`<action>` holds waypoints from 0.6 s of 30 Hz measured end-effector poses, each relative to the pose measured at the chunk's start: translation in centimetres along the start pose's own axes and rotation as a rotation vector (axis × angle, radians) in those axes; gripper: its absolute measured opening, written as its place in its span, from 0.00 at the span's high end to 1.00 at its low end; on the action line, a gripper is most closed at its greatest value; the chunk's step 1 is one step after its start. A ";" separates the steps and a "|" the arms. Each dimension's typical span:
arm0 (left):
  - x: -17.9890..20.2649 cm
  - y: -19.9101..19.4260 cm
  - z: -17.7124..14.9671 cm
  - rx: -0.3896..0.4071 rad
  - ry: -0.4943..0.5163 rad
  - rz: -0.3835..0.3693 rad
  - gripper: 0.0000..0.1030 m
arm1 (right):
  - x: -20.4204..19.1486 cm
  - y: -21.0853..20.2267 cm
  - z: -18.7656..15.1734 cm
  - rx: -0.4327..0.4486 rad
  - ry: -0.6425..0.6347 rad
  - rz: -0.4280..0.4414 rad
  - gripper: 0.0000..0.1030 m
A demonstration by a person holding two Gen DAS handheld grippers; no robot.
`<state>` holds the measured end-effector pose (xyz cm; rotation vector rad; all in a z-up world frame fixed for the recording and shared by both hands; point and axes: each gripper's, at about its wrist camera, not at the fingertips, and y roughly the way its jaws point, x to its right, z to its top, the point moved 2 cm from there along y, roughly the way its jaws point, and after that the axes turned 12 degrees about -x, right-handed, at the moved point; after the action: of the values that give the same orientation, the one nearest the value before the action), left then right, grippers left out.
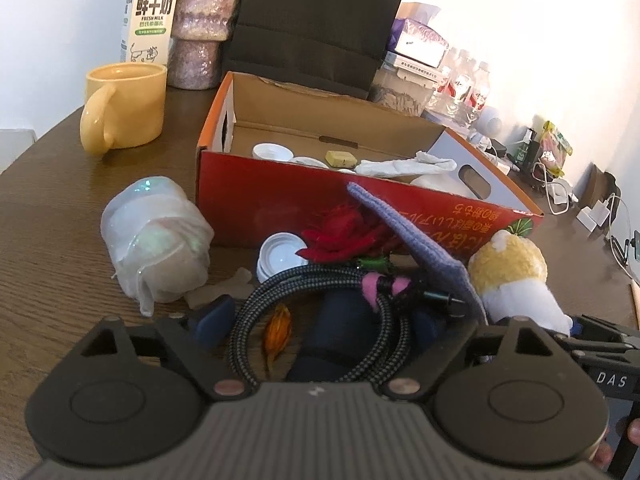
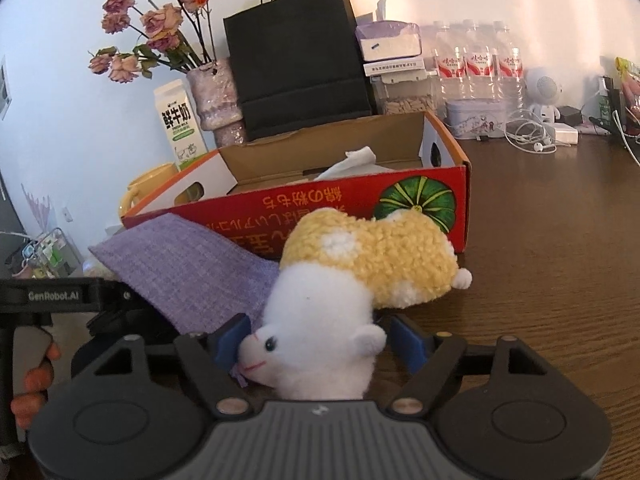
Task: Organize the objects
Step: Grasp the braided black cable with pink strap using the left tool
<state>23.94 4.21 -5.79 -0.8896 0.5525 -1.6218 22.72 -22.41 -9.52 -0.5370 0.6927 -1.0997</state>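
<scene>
My left gripper (image 1: pixel 320 320) is open over a coiled braided cable (image 1: pixel 248 312), which lies on a dark blue object beside a small orange piece (image 1: pixel 278 332); the pads do not press on it. A red felt flower (image 1: pixel 344 236), a white lid (image 1: pixel 280 256) and a purple cloth (image 1: pixel 404 236) lie just beyond. My right gripper (image 2: pixel 320 342) is open around the white head of a yellow-and-white plush (image 2: pixel 360 264) lying on the table; the right pad stands clear of it. The open red cardboard box (image 2: pixel 360 200) stands behind.
A wrapped white bundle (image 1: pixel 156 240), yellow mug (image 1: pixel 124 108), milk carton (image 1: pixel 150 12), glittery vase (image 1: pixel 200 28) and black paper bag (image 2: pixel 296 60) stand left and behind. Water bottles (image 2: pixel 476 64), a tin (image 2: pixel 476 118) and earphones (image 2: pixel 528 140) line the back right. A hand (image 2: pixel 36 380) holds the other gripper at left.
</scene>
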 end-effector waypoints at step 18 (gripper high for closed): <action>2.0 -4.1 -2.6 0.129 0.089 0.181 0.15 | -2.2 -3.1 -0.9 0.164 -0.146 0.001 0.45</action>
<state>19.28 2.99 -3.73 -0.6555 0.5670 -1.5186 19.57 -21.57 -7.41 -0.4713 0.4709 -1.0939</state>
